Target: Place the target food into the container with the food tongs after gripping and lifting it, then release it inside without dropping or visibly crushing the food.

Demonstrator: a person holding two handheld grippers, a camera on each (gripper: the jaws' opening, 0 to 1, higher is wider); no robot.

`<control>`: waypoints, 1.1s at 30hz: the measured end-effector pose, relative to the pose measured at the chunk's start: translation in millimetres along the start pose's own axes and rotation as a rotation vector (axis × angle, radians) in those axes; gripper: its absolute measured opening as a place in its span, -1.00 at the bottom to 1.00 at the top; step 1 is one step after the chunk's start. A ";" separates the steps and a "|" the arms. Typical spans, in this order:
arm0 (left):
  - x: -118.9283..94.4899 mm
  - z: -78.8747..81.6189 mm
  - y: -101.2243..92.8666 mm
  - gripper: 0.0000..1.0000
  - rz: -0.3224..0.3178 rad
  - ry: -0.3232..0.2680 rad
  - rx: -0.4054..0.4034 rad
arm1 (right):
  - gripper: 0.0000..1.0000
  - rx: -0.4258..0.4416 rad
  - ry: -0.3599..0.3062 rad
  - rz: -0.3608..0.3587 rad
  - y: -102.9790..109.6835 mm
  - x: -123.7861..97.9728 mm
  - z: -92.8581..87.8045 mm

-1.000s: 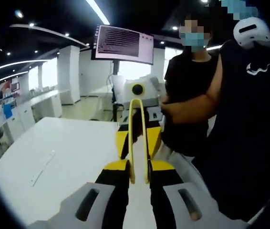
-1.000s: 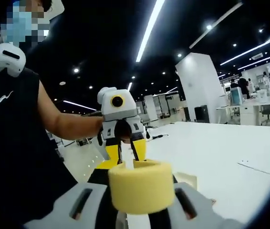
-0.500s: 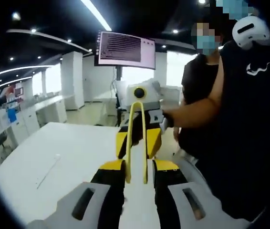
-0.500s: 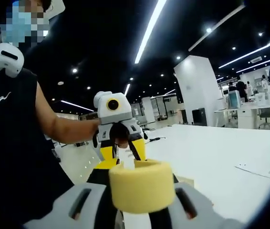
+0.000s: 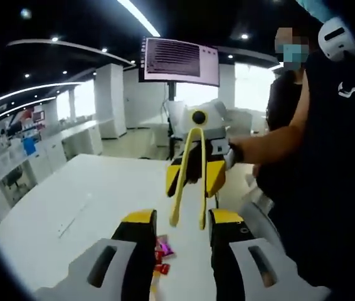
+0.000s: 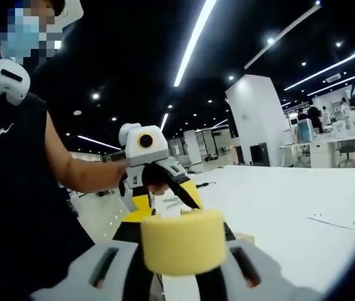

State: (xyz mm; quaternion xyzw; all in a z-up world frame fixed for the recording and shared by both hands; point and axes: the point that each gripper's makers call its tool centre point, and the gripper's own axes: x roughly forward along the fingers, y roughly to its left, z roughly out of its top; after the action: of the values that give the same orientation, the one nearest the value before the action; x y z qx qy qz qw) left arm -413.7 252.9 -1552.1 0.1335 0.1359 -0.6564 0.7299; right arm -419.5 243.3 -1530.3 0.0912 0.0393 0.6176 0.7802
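Right gripper (image 6: 179,263) clamps a squat, spongy yellow cylinder (image 6: 182,241) between its jaws. Left gripper (image 5: 177,233) stands parted, thin yellow tongs (image 5: 189,179) between its jaws without visible contact, above the smooth white table (image 5: 83,210).

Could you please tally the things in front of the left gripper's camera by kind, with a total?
Grippers: 2, the left gripper and the right gripper
Yellow food tongs: 1
Red packets on the table: 2
Monitor: 1
Total: 6
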 end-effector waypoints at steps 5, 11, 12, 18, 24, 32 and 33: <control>-0.5 11.0 -10.1 -0.53 -0.048 -0.076 -0.048 | -0.58 -0.003 -0.014 0.006 2.3 1.9 5.0; -4.6 13.3 -14.4 -0.74 -0.082 -0.079 -0.071 | -0.62 -0.001 -0.032 0.038 7.5 2.7 8.2; -4.9 13.6 -16.1 -0.80 -0.089 -0.079 -0.055 | -0.62 -0.005 -0.035 0.044 9.1 2.7 8.8; -4.8 18.6 -19.3 -0.94 -0.117 -0.093 -0.048 | -0.64 -0.004 -0.040 0.094 20.8 8.5 12.0; 3.5 19.0 -24.7 -0.96 -0.134 -0.065 -0.045 | -0.62 0.013 -0.045 0.101 21.8 13.9 12.1; 0.5 19.5 -24.1 -0.94 -0.145 -0.050 -0.060 | -0.61 -0.017 -0.035 0.104 23.5 13.6 10.1; 0.4 19.4 -24.5 -0.91 -0.148 -0.048 -0.061 | -0.61 -0.019 -0.035 0.106 23.6 13.5 10.0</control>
State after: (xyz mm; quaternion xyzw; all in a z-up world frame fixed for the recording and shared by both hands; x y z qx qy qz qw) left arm -437.6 242.8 -1534.6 0.0852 0.1479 -0.7071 0.6862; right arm -437.2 260.6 -1515.3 0.0966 0.0151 0.6567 0.7478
